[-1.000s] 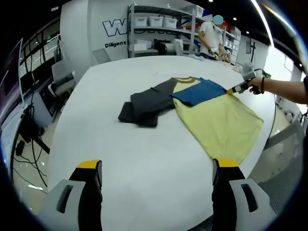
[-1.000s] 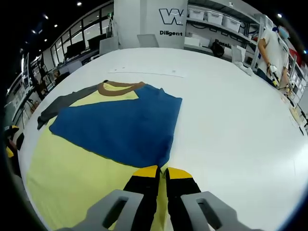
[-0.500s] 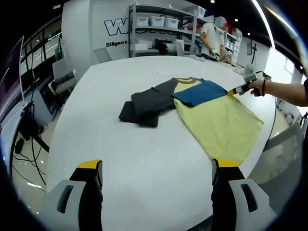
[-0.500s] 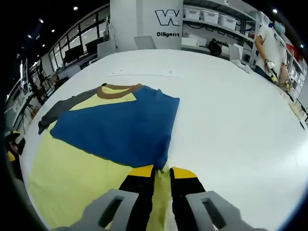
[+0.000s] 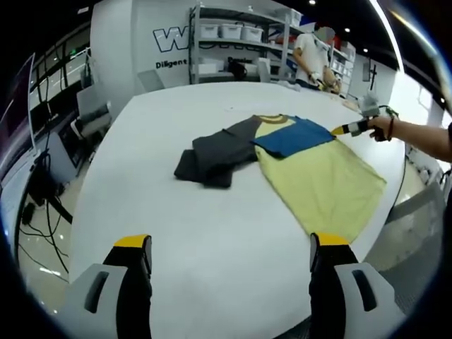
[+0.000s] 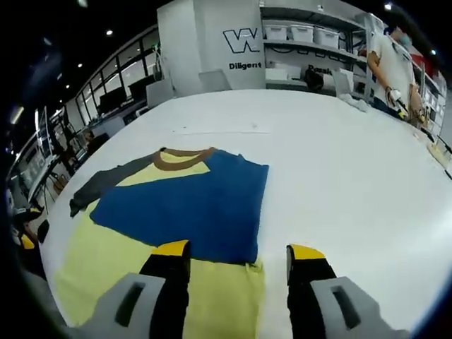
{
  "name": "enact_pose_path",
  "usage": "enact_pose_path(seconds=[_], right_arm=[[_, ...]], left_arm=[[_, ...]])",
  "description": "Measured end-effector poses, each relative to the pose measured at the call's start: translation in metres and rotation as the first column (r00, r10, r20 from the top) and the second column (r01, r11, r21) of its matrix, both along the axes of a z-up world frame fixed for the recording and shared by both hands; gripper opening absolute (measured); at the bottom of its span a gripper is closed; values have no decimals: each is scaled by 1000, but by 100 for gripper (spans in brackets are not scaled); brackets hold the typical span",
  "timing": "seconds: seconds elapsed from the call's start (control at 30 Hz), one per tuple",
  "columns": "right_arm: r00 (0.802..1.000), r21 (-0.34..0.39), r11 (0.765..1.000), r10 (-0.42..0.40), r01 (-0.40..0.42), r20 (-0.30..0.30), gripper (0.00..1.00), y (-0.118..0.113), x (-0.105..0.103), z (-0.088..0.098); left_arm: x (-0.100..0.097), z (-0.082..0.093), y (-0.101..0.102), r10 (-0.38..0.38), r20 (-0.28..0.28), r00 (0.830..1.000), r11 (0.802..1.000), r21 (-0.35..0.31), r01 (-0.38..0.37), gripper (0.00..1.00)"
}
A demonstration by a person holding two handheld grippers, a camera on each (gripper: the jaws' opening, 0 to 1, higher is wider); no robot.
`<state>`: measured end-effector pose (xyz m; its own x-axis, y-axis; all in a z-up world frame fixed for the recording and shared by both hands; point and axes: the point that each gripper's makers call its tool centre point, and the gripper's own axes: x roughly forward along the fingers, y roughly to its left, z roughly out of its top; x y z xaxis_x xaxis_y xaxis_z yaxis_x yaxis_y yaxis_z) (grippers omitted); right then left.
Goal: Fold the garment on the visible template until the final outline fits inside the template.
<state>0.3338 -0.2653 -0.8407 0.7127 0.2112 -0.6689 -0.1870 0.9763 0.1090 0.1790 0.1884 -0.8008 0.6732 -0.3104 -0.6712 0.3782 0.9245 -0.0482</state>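
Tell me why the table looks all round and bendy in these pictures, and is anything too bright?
Left gripper view: the fisheye lens curves the white table and leans the shelves; a bright window glares at upper right. Right gripper view: the table edge bows too, the shirt is sharp, ceiling lights show as small dots, and shadows are soft.

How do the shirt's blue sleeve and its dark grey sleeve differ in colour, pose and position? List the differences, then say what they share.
Colour: the blue sleeve is bright blue; the dark grey sleeve is charcoal.
Pose: the blue sleeve lies flat, folded over the yellow body; the dark grey sleeve is bunched in folds.
Position: the blue sleeve rests on the shirt; the dark grey sleeve lies out on the white table.
Shared: both join at the brown collar.
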Motion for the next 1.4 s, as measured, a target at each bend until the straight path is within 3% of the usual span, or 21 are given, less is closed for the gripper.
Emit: enact_pose_path(seconds=[0.53,0.7,0.87,1.4], right_arm=[[996,48,995,84,-86,36,90,34,-18,25],[992,29,993,117,-118,40,94,41,-25,31],[988,28,988,152,-153,30,99,48,-35,30],[967,10,967,255,-255,24,99,69,-70,42]], left_arm=[[13,10,11,36,23,999,999,-14,-36,89],[18,12,16,61,28,998,998,-9,-61,87],[26,14,21,103,28,994,993,-54,-101,85],[59,13,31,143,42,989,988,-68,-140,80]])
